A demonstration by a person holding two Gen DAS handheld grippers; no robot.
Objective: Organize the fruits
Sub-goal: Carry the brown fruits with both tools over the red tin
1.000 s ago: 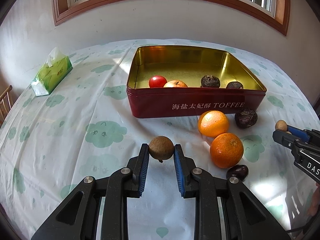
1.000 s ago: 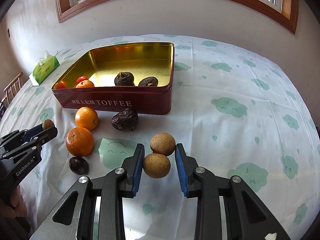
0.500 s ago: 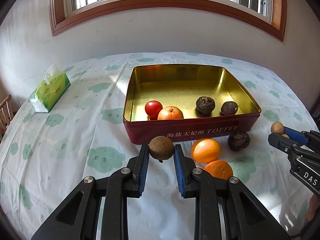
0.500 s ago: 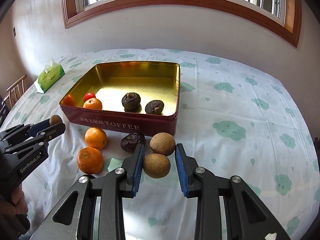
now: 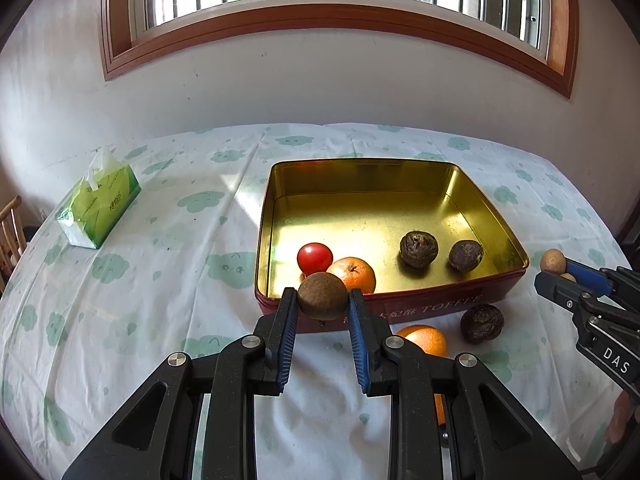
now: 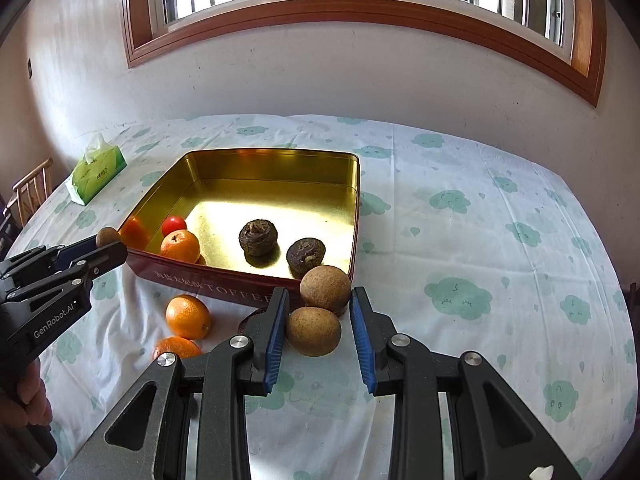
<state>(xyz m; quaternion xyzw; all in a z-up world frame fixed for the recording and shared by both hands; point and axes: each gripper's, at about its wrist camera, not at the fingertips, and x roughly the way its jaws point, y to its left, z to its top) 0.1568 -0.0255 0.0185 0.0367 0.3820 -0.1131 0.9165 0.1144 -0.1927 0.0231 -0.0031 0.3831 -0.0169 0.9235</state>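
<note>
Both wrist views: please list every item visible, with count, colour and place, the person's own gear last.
tin: one, red outside, gold inside, on the table
tomato: one, red, in the tin
oranges: three; one in the tin, two on the cloth in front
wrinkled dark fruits: three; two in the tin, one outside
tissue pack: one, green, far left
tablecloth: one, white, green clouds
chair: wooden, left edge
left tongs: shut on one brown fruit
right tongs: shut on two brown fruits

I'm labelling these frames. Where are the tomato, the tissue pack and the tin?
tomato (image 5: pixel 315 257): left wrist view, middle of its red skin.
tissue pack (image 5: pixel 105 208): left wrist view, green side face.
tin (image 6: pixel 276 166): right wrist view, gold inner back wall.
</note>
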